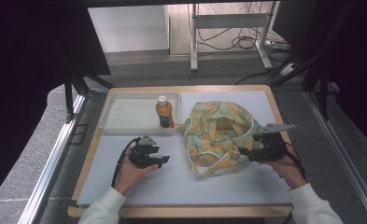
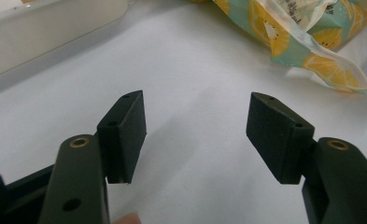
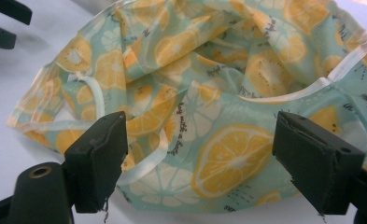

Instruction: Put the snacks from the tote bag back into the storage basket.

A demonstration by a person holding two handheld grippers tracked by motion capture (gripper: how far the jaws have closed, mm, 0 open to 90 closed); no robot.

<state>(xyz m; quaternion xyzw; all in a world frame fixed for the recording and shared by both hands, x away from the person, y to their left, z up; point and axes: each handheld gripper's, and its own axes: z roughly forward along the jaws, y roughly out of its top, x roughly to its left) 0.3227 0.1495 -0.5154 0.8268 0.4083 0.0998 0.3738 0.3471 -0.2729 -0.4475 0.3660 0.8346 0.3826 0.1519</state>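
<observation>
Fruit-print bag [image 1: 218,137] lies crumpled on the right half of your white-topped table [image 1: 181,182], beside the tray [image 1: 125,114] holding an orange bottle [image 1: 164,112]; grey floor and loose cables lie beyond. Your right claw [image 3: 200,163] is spread at the bag's edge, your left claw [image 2: 195,135] spread over bare table. Dark curtains hide both sides of the room.

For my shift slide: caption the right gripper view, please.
Open right tongs straddle the edge of a fruit-print cloth bag on the white table.

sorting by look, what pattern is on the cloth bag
Orange and lemon slices on pale teal, white trim: the cloth bag, best in the right gripper view.
</observation>
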